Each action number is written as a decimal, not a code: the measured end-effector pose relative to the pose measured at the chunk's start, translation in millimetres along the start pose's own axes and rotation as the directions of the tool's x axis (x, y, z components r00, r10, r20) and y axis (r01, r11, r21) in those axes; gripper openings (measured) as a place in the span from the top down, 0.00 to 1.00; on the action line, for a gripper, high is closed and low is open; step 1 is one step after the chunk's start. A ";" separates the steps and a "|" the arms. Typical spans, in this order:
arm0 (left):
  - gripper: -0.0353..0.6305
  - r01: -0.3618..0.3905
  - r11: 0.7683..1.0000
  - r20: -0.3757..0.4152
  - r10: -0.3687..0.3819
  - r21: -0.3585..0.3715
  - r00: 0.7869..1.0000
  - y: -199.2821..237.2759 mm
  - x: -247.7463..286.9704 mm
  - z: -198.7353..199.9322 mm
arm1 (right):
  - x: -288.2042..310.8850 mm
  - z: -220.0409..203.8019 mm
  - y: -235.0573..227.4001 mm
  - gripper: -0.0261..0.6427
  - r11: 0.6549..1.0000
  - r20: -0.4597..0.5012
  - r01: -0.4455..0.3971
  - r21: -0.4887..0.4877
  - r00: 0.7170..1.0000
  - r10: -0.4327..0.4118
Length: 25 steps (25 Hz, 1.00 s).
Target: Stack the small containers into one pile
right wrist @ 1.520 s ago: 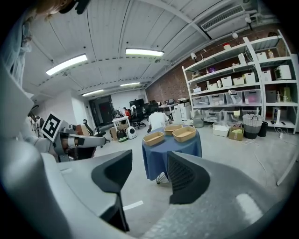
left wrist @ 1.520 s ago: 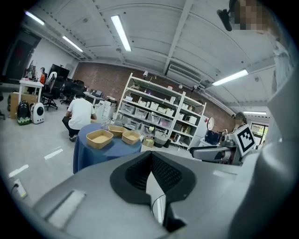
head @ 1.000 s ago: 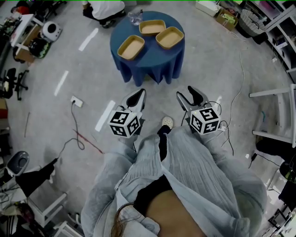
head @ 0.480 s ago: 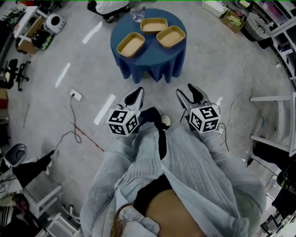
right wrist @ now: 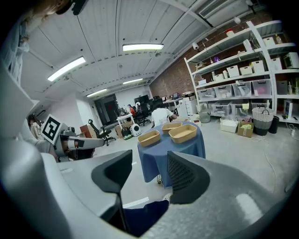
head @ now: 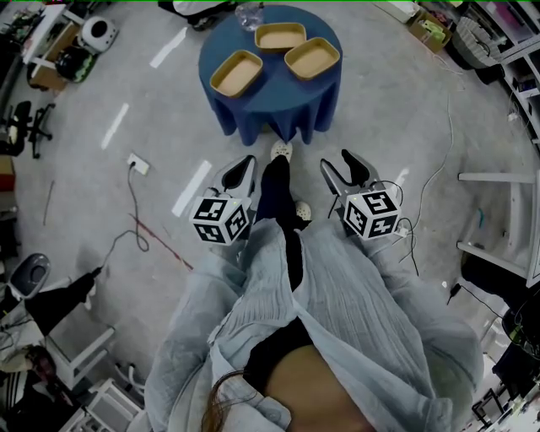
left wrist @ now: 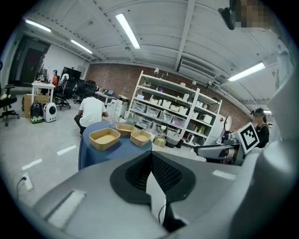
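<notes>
Three tan shallow containers stand apart on a round blue-draped table [head: 272,94]: one at the left [head: 236,73], one at the back [head: 279,36], one at the right [head: 311,58]. The left gripper view shows them ahead [left wrist: 104,138], [left wrist: 125,129], [left wrist: 140,137]; the right gripper view does too [right wrist: 149,137], [right wrist: 171,126], [right wrist: 182,133]. My left gripper [head: 245,166] [left wrist: 150,155] is shut and holds nothing. My right gripper [head: 342,166] [right wrist: 148,161] is open with nothing between its jaws. Both hang well short of the table, over the floor.
A clear glass item [head: 249,15] sits at the table's far edge. A person in a white shirt [left wrist: 91,110] sits beyond the table. Cables [head: 139,240] and a power strip [head: 139,163] lie on the floor at the left. Shelving [left wrist: 174,112] lines the far wall.
The person holding the grippers has stepped toward the table, one leg now forward between the grippers. The table sits nearer. Both jaws stand as before.
</notes>
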<state>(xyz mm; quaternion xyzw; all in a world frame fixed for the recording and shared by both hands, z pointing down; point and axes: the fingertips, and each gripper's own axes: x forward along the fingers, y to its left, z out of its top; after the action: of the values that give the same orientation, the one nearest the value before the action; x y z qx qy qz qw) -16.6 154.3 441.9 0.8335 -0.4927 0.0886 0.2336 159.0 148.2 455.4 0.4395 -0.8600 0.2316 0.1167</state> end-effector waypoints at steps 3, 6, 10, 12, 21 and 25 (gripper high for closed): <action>0.93 0.006 1.000 0.005 -0.006 0.007 1.000 2.0 10.5 9.0 | 6.0 4.8 -8.0 0.61 1.000 0.001 0.007 0.012 1.000 -0.007; 0.93 0.013 1.000 0.004 -0.013 0.005 1.000 4.5 23.0 15.1 | 13.1 8.7 -13.8 0.61 1.000 -0.005 0.008 0.017 1.000 -0.008; 0.93 0.026 1.000 0.005 -0.026 0.002 1.000 7.4 37.8 23.5 | 23.8 17.2 -23.4 0.61 1.000 -0.009 0.014 0.021 1.000 -0.014; 0.93 0.029 1.000 0.000 -0.029 -0.001 1.000 10.7 44.9 26.1 | 31.2 22.1 -27.2 0.61 1.000 -0.010 0.013 0.020 1.000 -0.013; 0.93 0.042 0.999 -0.004 -0.042 -0.004 0.999 42.9 86.5 59.9 | 81.4 58.1 -49.4 0.61 1.000 -0.012 0.020 0.020 1.000 -0.020; 0.93 0.056 0.998 0.001 -0.056 0.005 0.998 61.5 107.1 82.2 | 106.4 83.0 -56.7 0.61 0.999 0.003 0.029 0.018 1.000 -0.029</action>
<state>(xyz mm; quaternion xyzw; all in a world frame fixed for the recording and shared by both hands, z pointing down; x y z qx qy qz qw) -23.0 6.6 429.1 0.8475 -0.4693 0.0828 0.2336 142.8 3.2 443.3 0.4533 -0.8517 0.2367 0.1145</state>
